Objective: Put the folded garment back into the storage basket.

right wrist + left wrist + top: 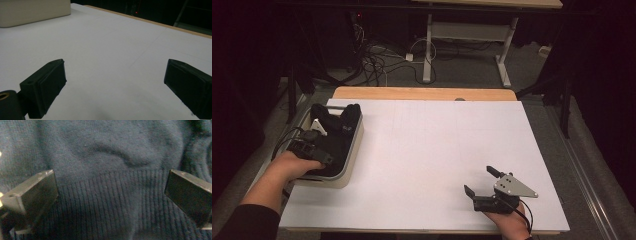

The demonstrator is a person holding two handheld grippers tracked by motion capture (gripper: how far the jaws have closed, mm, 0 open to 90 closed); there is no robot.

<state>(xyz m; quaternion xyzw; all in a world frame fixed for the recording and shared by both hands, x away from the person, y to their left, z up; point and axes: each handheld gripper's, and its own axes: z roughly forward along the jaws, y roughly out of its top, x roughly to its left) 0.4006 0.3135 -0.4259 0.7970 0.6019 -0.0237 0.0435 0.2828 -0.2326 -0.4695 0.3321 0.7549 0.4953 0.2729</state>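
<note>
A cream bin (354, 150) stands at the table's left edge with dark knitted clothing (337, 131) piled inside. My left gripper (314, 150) reaches down into the bin. In the left gripper view its jaws stand wide apart over a dark blue ribbed sweater (110, 170), with the cloth lying between them and not pinched. My right gripper (482, 181) rests near the table's front right, open, with nothing between its fingers. In the right gripper view my right gripper (115, 82) faces bare white table, and the cream bin (32, 11) shows at the upper left.
White sheet (432, 145) covers the table, with a wooden edge (422, 93) at the back. Beyond it stand another table's legs (428, 45) and tangled cables (377, 60) on the floor.
</note>
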